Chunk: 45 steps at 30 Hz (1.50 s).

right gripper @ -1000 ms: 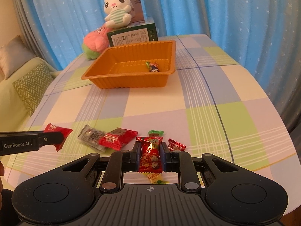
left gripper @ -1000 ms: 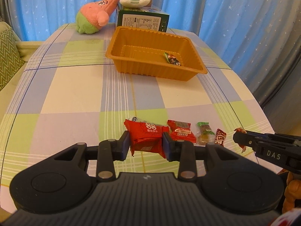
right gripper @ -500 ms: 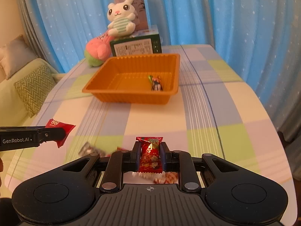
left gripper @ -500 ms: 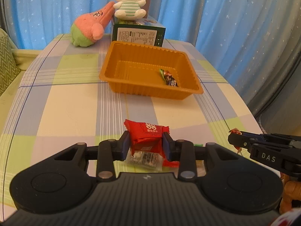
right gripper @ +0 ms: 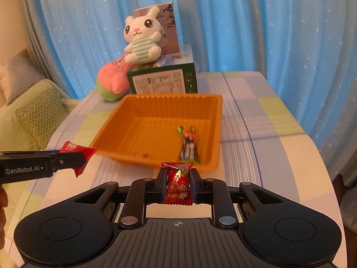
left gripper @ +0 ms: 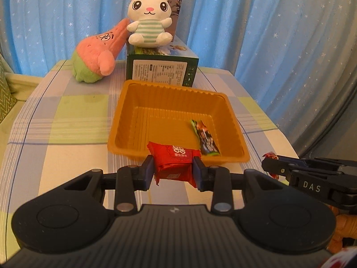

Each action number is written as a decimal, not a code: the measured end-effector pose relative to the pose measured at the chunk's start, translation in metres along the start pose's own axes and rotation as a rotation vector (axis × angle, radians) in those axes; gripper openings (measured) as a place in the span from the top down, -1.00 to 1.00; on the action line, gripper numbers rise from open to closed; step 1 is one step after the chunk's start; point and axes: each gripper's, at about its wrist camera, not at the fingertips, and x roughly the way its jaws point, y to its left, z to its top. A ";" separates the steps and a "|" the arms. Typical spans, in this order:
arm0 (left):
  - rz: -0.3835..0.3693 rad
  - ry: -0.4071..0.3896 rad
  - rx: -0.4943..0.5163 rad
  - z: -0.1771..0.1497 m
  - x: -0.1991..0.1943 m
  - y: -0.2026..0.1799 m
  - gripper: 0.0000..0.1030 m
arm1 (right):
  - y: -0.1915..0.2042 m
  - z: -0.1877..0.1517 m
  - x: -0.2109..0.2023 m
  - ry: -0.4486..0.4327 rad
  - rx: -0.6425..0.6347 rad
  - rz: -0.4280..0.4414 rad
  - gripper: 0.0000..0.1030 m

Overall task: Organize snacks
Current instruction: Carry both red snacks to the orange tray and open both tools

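The left gripper was clamped on a red foil snack packet printed with white Chinese characters, at the orange ribbed plastic tray's six-o'clock rim. The right gripper — marked "DAS" — pinched a small red cartoon-printed candy wrapper; "GenRobot.AI" showed on the left one.

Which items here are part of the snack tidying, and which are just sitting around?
Part of the job:
orange tray
wrapped snack in the tray
red packet in left gripper
small red candy in right gripper

Just lying about:
white bunny toy
pink plush
green box
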 end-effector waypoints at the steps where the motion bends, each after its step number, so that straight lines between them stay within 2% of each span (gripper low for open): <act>1: 0.000 0.000 -0.002 0.005 0.006 0.001 0.36 | -0.001 0.006 0.006 0.000 0.001 0.000 0.58; 10: 0.011 0.013 -0.013 0.038 0.052 0.018 0.36 | 0.000 0.048 0.065 0.019 -0.013 0.016 0.58; 21: 0.018 0.042 -0.017 0.049 0.092 0.032 0.35 | -0.002 0.058 0.105 0.055 -0.012 0.022 0.58; 24: 0.004 0.055 -0.030 0.051 0.100 0.035 0.27 | -0.005 0.059 0.110 0.059 -0.003 0.021 0.58; 26: 0.004 0.056 -0.036 0.050 0.102 0.037 0.13 | -0.007 0.060 0.111 0.062 0.002 0.021 0.58; 37: 0.025 0.041 -0.025 0.042 0.089 0.043 -0.01 | -0.007 0.060 0.111 0.064 0.022 0.037 0.58; 42: 0.023 0.032 -0.029 0.039 0.083 0.044 -0.11 | -0.004 0.063 0.113 0.070 0.044 0.082 0.58; 44: 0.024 0.029 -0.026 0.036 0.079 0.043 -0.16 | -0.005 0.063 0.114 0.074 0.064 0.094 0.47; 45: 0.022 0.027 -0.025 0.034 0.077 0.043 -0.19 | -0.005 0.063 0.113 0.072 0.073 0.091 0.04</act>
